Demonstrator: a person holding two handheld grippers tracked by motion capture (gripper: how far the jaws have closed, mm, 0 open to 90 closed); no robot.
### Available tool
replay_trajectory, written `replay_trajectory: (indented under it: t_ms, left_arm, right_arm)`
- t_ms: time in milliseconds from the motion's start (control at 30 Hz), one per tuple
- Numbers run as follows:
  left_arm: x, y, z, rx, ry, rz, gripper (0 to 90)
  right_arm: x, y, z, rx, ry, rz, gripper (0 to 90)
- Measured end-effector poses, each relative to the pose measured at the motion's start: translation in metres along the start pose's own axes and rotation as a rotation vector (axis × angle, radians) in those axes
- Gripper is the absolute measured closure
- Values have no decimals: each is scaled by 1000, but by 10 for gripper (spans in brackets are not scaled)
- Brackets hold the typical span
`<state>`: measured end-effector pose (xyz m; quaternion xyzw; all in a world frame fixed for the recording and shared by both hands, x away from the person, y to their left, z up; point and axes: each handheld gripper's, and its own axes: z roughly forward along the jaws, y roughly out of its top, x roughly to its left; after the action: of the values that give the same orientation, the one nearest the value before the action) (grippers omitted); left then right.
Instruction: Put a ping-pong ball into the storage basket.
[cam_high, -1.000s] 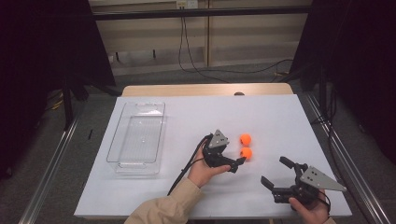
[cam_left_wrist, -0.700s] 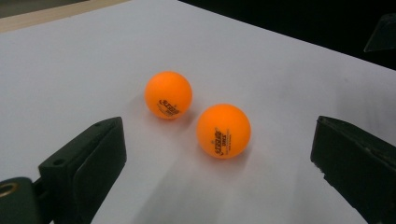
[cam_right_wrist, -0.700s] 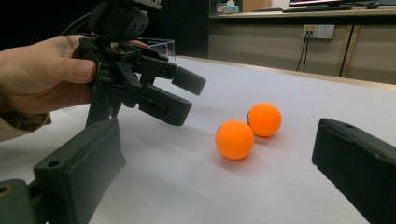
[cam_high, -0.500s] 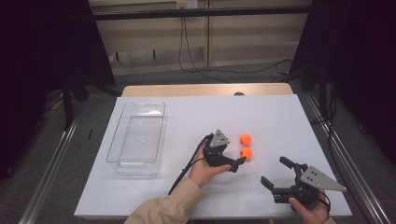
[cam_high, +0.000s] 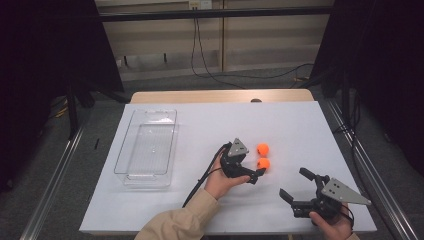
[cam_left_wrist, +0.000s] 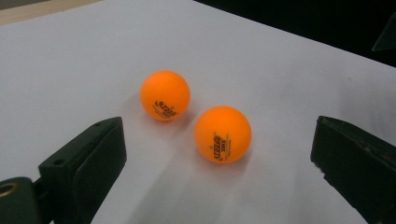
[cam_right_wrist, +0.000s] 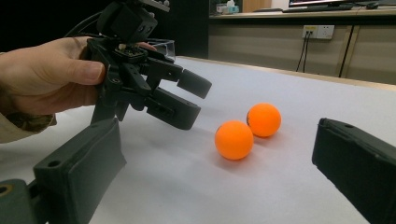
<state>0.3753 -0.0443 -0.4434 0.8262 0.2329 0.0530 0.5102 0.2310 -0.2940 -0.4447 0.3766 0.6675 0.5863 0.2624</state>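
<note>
I hold my left hand-held gripper (cam_high: 256, 173) low over the white table (cam_high: 200, 130) with its jaws spread wide, because the nearer small orange table-tennis ball (cam_high: 263, 163) lies right in front of them and I judge that a wide mouth is what lets the round, light thing slip in without being knocked away; in the left gripper view that ball (cam_left_wrist: 222, 134) sits between the two black jaws but ahead of them, touched by neither; the second orange table-tennis ball (cam_high: 262, 148) rests just beside it, a little farther off, the two close enough that I cannot tell whether they touch; their closeness is why I come in from the near side, so that the jaws close on one ball without nudging its neighbour; both stand near the middle of the table, well apart from the clear rectangular plastic tray (cam_high: 146, 147) at the left, which stands bare and is, I judge, where the balls are meant to go; my right hand-held gripper (cam_high: 295, 188) waits near the front right edge of the table, its jaws also apart and holding nothing, turned toward the balls so that it looks across at the nearer ball (cam_right_wrist: 234, 139) and at my left hand (cam_right_wrist: 46, 77); I judge it is kept back to leave the left one room.
</note>
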Motion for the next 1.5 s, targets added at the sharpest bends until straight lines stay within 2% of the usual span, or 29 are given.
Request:
replay_trajectory:
  t_ms: [567, 833, 1067, 1500]
  left_arm:
    - [-3, 1, 12, 36, -8, 6, 35]
    - [-3, 3, 13, 29, -4, 15, 37]
    - [-3, 3, 14, 27, 2, 5, 37]
    - [-2, 3, 16, 40, 6, 12, 48]
  right_arm:
    - [0, 0, 0, 0, 1, -1, 12]
    - [0, 0, 0, 2, 4, 0, 12]
    - [0, 0, 0, 2, 4, 1, 12]
    - [0, 0, 0, 0, 4, -1, 12]
